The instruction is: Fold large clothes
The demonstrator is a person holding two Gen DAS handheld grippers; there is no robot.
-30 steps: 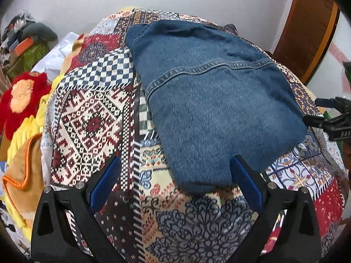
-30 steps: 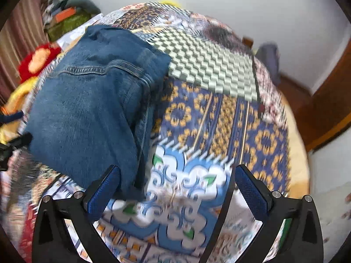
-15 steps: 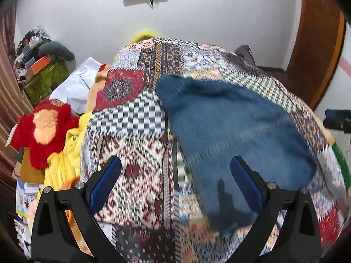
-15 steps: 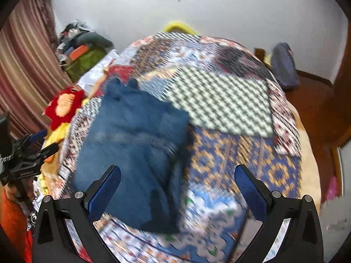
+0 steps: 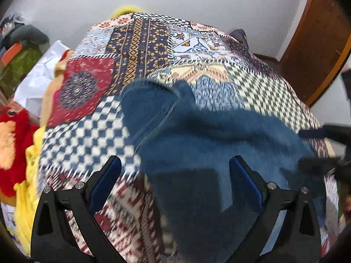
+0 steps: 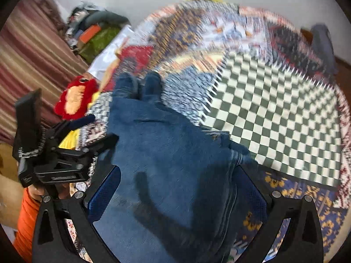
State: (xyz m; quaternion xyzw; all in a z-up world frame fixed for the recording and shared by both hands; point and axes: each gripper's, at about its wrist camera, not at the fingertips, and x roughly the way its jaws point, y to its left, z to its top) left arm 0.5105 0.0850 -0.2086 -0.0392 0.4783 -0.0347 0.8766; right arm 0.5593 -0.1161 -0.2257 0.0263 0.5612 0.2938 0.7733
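**Gripper pose, both hands**

Left gripper: jaws spread wide, blue pads facing inward, nothing between them. Seen from the right wrist view, it points rightward, held from below by a hand with an orange sleeve. Right gripper: jaws equally wide apart, empty. Both frames motion-blurred.

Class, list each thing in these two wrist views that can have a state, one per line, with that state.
Jeans: folded, lying on the bedspread.
Bedspread: spread over the bed.
Left hand-held gripper: open, empty.
Right hand-held gripper: open, empty.
Red plush toy: lying beside the bed.
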